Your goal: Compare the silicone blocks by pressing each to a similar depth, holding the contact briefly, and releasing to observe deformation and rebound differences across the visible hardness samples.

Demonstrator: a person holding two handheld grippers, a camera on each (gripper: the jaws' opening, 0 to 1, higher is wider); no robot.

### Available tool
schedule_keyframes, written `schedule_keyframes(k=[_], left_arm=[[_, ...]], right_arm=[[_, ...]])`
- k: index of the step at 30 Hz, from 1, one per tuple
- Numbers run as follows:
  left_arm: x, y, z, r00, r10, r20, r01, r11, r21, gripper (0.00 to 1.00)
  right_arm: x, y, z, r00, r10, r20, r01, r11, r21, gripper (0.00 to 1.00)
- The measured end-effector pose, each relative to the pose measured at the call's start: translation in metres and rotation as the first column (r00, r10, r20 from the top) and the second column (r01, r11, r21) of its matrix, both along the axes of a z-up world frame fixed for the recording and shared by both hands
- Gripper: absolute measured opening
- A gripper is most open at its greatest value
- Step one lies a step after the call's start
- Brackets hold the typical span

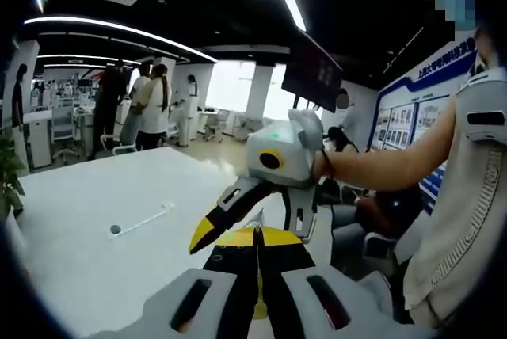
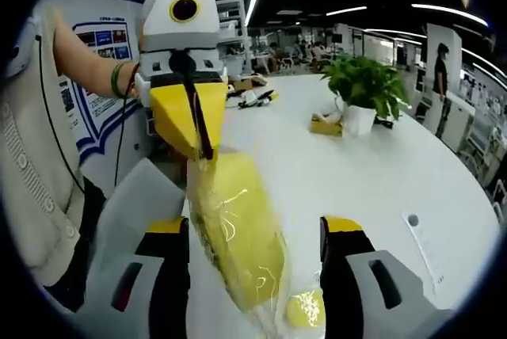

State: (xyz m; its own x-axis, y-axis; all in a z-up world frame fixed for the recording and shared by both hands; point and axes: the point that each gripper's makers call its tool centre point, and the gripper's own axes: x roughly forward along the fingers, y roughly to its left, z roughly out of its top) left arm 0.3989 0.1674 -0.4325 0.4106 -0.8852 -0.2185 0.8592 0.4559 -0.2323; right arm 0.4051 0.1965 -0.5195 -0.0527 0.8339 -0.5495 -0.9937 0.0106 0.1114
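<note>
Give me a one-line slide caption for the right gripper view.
Left gripper pinches a clear bag of yellow blocks above the white table, between the open right gripper's jaws.

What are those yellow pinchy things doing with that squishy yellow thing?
A person is holding a gripper in each hand over a white table. The left gripper is shut on the top of a clear bag holding a yellow block, dangling it between the open jaws of the right gripper, which isn't squeezing yet. A potted plant sits further back.

Left gripper (image 2: 198, 145) fingers closed together; right gripper (image 2: 255, 232) fingers spread apart.
</note>
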Motion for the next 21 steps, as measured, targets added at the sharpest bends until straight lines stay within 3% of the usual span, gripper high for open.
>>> schedule_keyframes(k=[12,21], left_arm=[[-0.007,-0.01,0.005,0.998,-0.057,0.012,0.057,0.998,0.002,0.0],[-0.013,-0.01,0.008,0.997,-0.074,0.027,0.073,0.997,0.011,0.0]], right_arm=[[-0.012,-0.002,-0.007,0.998,0.053,-0.037,-0.055,0.998,-0.036,0.49],[-0.022,0.0,0.0,0.994,0.104,0.022,-0.103,0.994,-0.038,0.35]])
